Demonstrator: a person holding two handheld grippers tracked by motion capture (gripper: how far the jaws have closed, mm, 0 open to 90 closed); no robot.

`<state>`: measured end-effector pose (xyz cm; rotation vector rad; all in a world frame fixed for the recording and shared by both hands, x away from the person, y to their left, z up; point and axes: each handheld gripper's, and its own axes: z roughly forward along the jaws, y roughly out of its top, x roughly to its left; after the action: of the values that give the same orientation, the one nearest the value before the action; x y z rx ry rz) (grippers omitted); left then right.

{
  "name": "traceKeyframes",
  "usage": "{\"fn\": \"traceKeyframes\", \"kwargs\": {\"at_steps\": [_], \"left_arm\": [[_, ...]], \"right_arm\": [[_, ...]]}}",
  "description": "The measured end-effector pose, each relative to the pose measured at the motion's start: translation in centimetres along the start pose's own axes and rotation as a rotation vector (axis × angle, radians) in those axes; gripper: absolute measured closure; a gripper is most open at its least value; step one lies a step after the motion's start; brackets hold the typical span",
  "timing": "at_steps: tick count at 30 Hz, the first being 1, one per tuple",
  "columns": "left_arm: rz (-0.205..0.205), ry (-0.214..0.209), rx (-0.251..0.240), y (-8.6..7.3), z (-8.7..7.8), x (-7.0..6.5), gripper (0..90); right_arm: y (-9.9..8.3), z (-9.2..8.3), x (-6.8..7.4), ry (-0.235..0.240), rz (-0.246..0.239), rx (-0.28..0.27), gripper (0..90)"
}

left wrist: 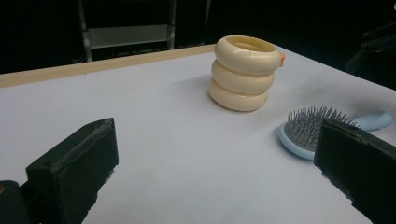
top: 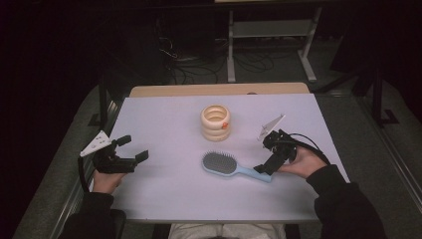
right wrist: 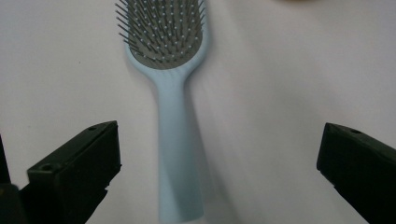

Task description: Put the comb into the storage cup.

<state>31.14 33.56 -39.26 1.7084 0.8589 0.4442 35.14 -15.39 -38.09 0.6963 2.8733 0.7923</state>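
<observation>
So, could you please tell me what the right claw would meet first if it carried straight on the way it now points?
Most likely the hairbrush: the right claw stands open and looks along the light blue handle, which lies between its jaws without touching them. Its height above the table is hard to judge.

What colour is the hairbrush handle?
Light blue; the hairbrush handle shows best in the right gripper view.

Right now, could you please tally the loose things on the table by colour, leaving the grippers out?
Light blue: 1, the hairbrush, lying flat, bristles up.
Cream: 1, the ringed holder, upright, with a small orange spot on its side.
Total: 2
</observation>
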Motion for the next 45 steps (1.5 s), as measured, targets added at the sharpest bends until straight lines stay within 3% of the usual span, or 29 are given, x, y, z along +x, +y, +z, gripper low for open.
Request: {"fn": "traceKeyframes", "kwargs": {"at_steps": [15, 20, 38, 45], "left_arm": [[0.003, -0.002, 0.003, 0.0, 0.0, 0.0, 0.0], [0.003, -0.003, 0.002, 0.0, 0.0, 0.0, 0.0], [0.006, -0.005, 0.003, 0.0, 0.1, -0.1, 0.0], [0.007, -0.007, 0.003, 0.0, 0.1, -0.1, 0.0]], "right_arm": [[1.2, 2.9, 0.6, 0.039, -0.044, 0.053, 0.3], [1.4, 3.4, 0.8, 0.047, -0.064, 0.058, 12.8], [2.2, 4.8, 1.8, 0.083, -0.103, 0.09, 27.1], [2.5, 5.4, 2.1, 0.074, -0.114, 0.108, 35.8]]}}
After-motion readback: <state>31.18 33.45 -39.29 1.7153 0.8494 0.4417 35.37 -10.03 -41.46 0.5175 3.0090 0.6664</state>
